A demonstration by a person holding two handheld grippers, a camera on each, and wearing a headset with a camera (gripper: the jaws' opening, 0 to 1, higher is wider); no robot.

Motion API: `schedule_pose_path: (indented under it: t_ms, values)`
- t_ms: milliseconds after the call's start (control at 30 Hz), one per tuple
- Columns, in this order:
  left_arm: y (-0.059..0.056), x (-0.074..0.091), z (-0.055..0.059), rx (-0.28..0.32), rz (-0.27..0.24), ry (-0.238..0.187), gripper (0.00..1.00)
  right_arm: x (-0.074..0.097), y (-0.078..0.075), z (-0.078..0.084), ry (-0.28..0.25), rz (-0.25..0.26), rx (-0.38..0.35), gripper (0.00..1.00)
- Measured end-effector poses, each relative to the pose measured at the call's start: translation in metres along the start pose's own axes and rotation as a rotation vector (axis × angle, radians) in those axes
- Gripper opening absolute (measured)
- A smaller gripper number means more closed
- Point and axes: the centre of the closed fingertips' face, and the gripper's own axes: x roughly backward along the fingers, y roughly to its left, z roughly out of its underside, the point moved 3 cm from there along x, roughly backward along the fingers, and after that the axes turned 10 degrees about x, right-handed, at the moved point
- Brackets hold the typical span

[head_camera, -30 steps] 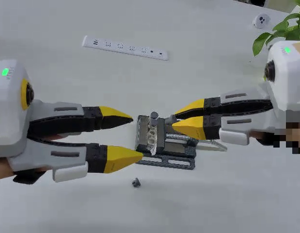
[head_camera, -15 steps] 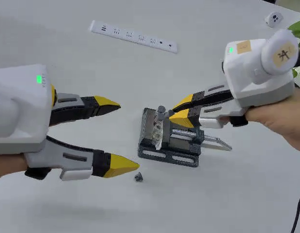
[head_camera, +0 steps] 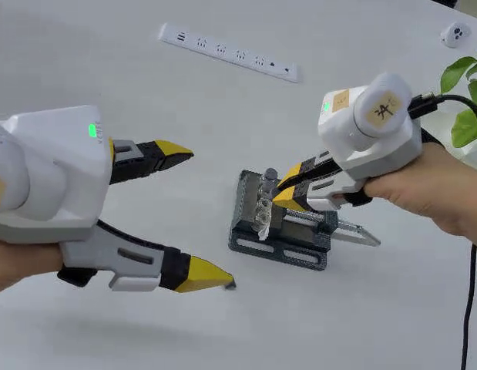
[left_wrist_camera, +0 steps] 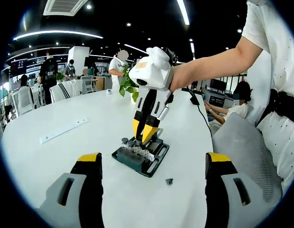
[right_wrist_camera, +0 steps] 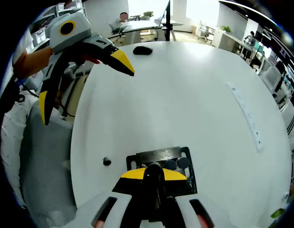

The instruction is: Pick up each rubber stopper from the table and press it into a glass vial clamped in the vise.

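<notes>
A dark vise (head_camera: pixel 278 245) stands mid-table with clear glass vials (head_camera: pixel 261 210) clamped in a row; the far vial carries a grey stopper (head_camera: pixel 270 174). My right gripper (head_camera: pixel 287 190) points down at the vise top, jaws shut, tips just right of the vials; I cannot tell whether anything is between them. From the left gripper view it hangs over the vise (left_wrist_camera: pixel 139 159). My left gripper (head_camera: pixel 205 216) stands wide open to the left of the vise. A loose grey stopper (left_wrist_camera: pixel 169 181) lies on the table by its lower fingertip (head_camera: pixel 216 277), also visible as stopper (right_wrist_camera: pixel 106 161).
A white power strip (head_camera: pixel 226 51) lies at the far side of the table. A leafy plant (head_camera: pixel 465 100) and a small white object (head_camera: pixel 454 33) are at the far right. A black cable (head_camera: pixel 473 293) runs down the right edge. The vise handle (head_camera: pixel 360 233) sticks out rightward.
The right gripper has tipped from level to pointing steeply down over the vise. The left gripper's lower tip has come close to the loose stopper. The head camera has shifted.
</notes>
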Motion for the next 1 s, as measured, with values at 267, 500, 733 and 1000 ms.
schedule_pose_path:
  t_ms: [267,500,733,1000]
  values:
    - [0.007,0.002,0.005,0.006,-0.001,-0.003,0.92,-0.007,-0.001,0.001,0.032,-0.015,0.009,0.06]
    - [0.007,0.002,0.006,-0.007,-0.001,-0.02,0.93,-0.011,0.0,0.003,0.058,-0.022,0.016,0.06]
    - [0.008,0.002,0.007,-0.003,-0.004,-0.022,0.95,-0.014,-0.001,0.001,0.089,-0.026,0.046,0.06]
    - [0.009,-0.001,0.011,-0.005,0.0,-0.015,0.95,-0.015,-0.003,-0.003,0.149,-0.03,0.067,0.06]
